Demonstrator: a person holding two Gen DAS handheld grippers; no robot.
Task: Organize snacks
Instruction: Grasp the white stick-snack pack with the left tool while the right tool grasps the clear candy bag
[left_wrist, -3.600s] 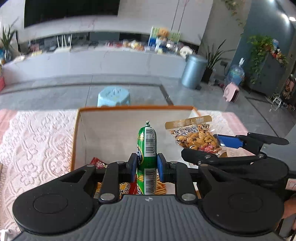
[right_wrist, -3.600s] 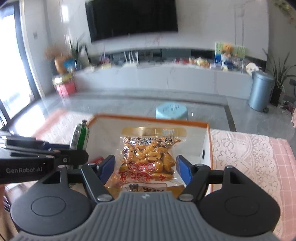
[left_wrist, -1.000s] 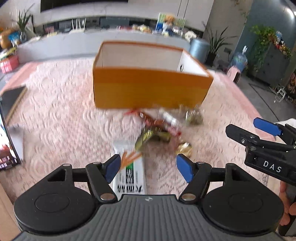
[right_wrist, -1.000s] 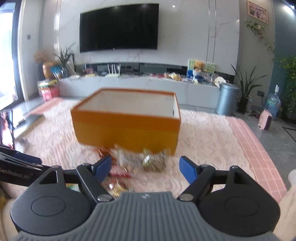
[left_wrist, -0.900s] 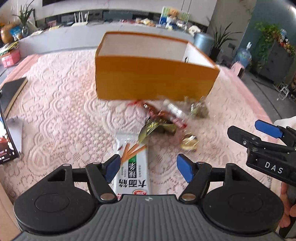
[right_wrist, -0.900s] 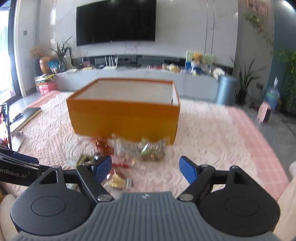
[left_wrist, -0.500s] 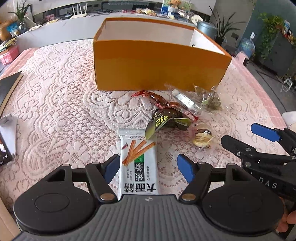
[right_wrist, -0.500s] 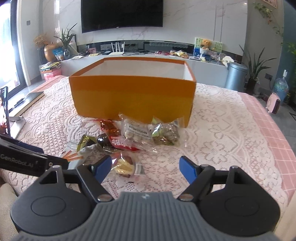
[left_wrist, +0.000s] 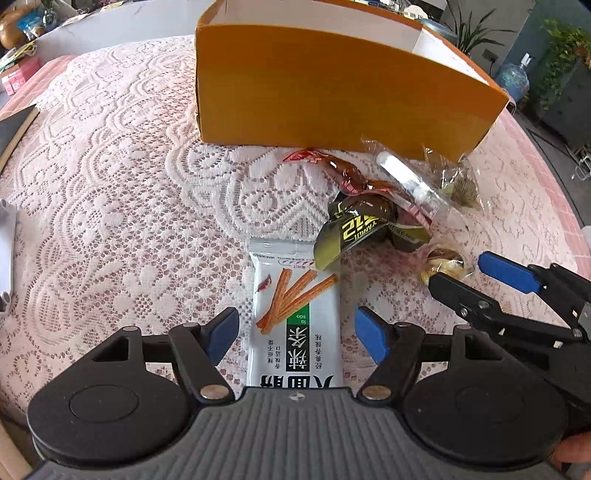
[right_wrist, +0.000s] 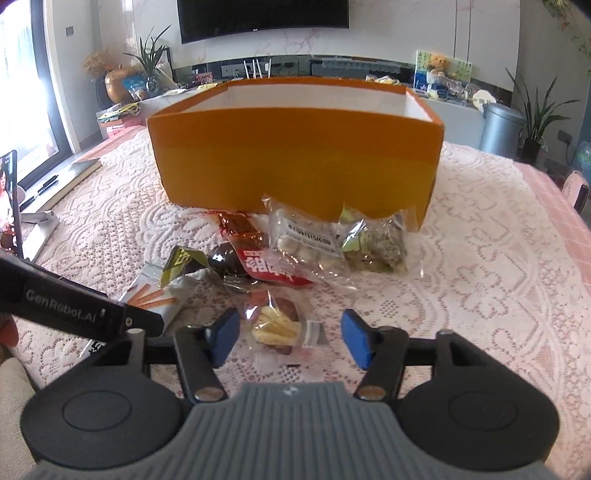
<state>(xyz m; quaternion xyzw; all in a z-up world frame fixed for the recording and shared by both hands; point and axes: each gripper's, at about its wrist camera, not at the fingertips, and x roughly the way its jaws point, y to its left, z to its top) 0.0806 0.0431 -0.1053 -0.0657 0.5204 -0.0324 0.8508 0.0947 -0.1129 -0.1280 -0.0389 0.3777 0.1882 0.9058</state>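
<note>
The orange cardboard box stands at the back of the lace-covered table, with loose snacks in front of it. A white packet printed with orange sticks lies flat between the jaws of my left gripper, which is open and not touching it. In the right wrist view a small clear packet of yellowish snack lies between the jaws of my right gripper. Those jaws are closing, and the pads stand just clear of the wrapper. Both grippers hang low over the cloth.
Between the box and the grippers lie a red wrapper, a dark olive packet, a clear packet of pale pieces and a greenish bag. A phone on a stand and a dark board are at the left.
Earlier the left gripper held a green sausage and the right a peanut packet over the box; both are gone. Both grippers came down over the loose snacks, and the right jaws have narrowed.
</note>
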